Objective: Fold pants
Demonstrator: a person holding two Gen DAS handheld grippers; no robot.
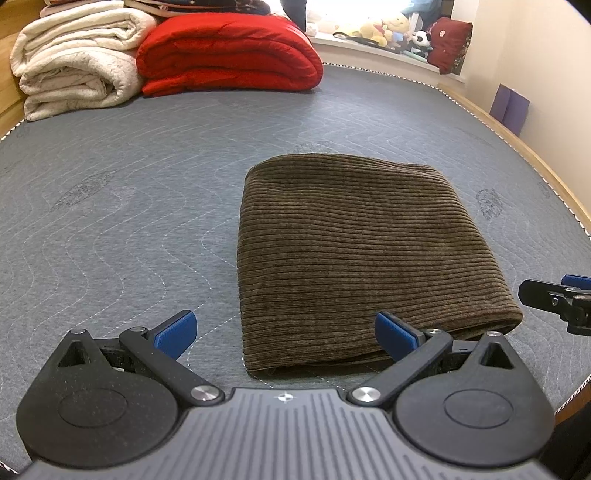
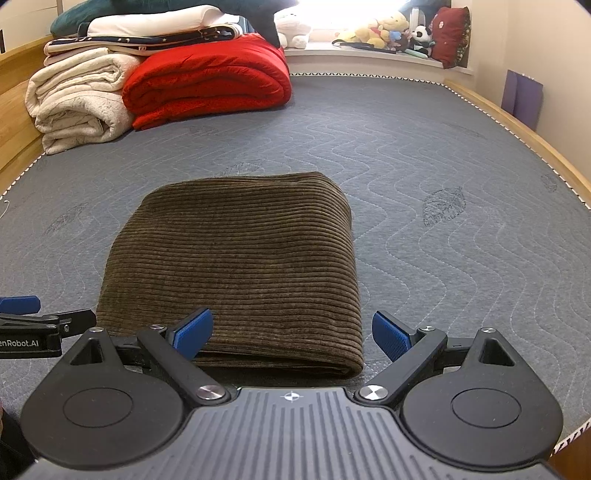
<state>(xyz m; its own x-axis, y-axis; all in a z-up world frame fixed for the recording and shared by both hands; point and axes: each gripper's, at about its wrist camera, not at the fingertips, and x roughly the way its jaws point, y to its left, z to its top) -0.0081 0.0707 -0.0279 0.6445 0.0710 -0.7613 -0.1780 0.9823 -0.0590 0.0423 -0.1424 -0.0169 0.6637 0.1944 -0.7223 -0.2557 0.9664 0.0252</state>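
The brown corduroy pants (image 1: 362, 258) lie folded into a thick rectangle on the grey quilted mattress (image 1: 122, 206); they also show in the right wrist view (image 2: 243, 266). My left gripper (image 1: 284, 334) is open and empty, just in front of the near left corner of the pants. My right gripper (image 2: 291, 334) is open and empty, just in front of the near right corner. The right gripper's tip shows at the right edge of the left wrist view (image 1: 557, 301). The left gripper's tip shows at the left edge of the right wrist view (image 2: 40, 325).
Folded cream blankets (image 1: 77, 70) and a folded red quilt (image 1: 229, 55) are stacked at the far left of the mattress (image 2: 443, 155). A wooden bed frame (image 1: 517, 140) runs along the right side. Stuffed toys (image 1: 388, 29) sit on the far window sill.
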